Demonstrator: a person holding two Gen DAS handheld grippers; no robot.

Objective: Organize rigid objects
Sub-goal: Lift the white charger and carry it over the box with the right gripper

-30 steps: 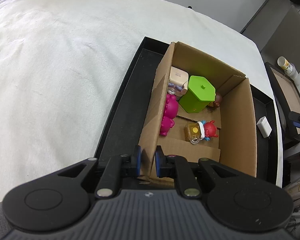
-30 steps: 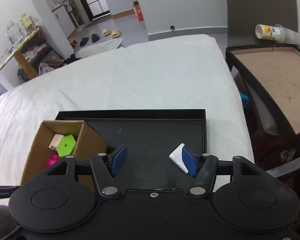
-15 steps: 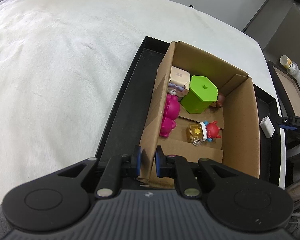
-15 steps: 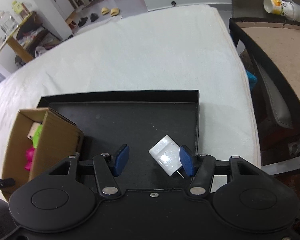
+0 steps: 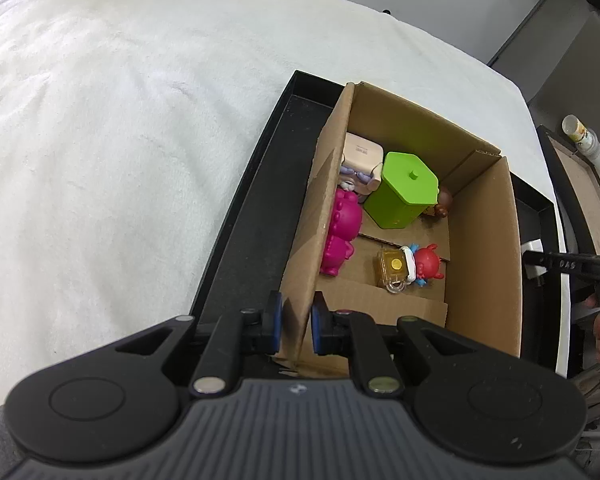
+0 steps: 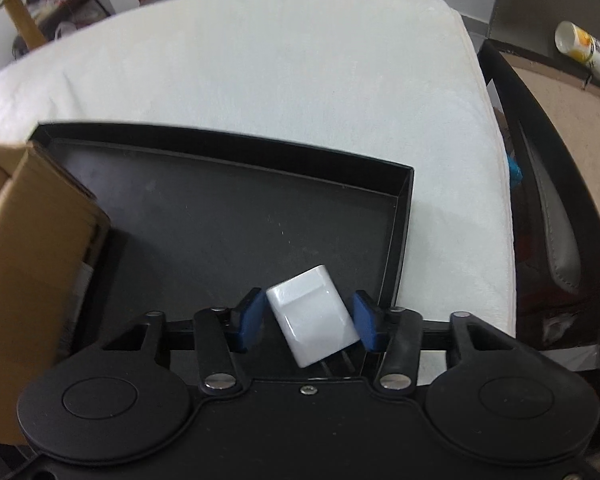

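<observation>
White charger [image 6: 313,313] between closing right hand-held gripper [image 6: 310,321] pads, on black tray [image 6: 204,216]

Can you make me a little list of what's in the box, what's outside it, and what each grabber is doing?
in the cardboard box: green container, pink toy, red toy, yellow padlock, beige case
outside the box: white charger on the black tray
left gripper: shut on the box wall
right gripper: closing, charger between its jaws, pads not clearly pressing yet
under the tray: white blanket
</observation>
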